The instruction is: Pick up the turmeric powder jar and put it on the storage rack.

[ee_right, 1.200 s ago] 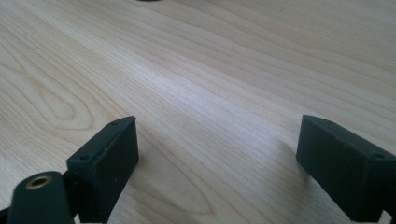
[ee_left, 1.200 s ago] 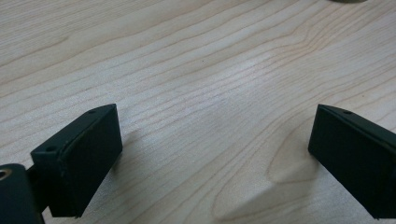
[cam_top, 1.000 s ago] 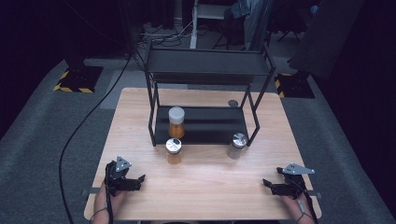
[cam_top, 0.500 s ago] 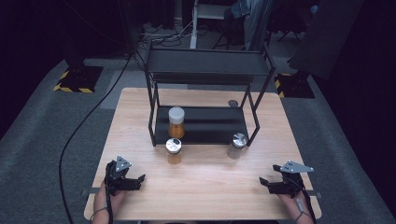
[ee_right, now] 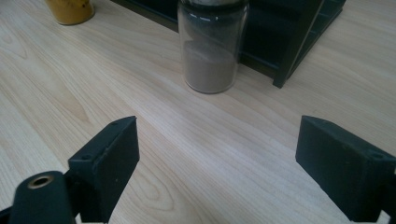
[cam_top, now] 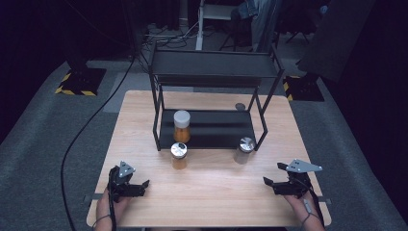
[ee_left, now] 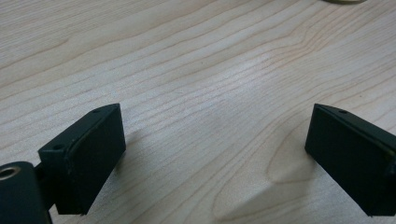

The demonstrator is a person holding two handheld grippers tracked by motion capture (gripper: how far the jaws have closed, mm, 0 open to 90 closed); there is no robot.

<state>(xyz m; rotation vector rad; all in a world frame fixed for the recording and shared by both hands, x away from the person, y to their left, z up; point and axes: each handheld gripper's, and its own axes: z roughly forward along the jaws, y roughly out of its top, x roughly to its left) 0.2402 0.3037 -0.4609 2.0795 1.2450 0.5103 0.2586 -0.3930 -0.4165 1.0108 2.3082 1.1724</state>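
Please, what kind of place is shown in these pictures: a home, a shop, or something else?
Probably a lab or studio set up for recording, not a home. A lone wooden table stands on grey carpet in a dark room, a black cable runs across the floor, and yellow-black striped marks lie behind it.

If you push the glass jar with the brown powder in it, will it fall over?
The jar looks taller than wide, so a push near its silver lid would probably tip it. Its powder sits low, likely steadying it. Smooth glass on the wooden table may just slide.

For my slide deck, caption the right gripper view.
Open right tool facing a glass jar of brown powder beside the black rack.
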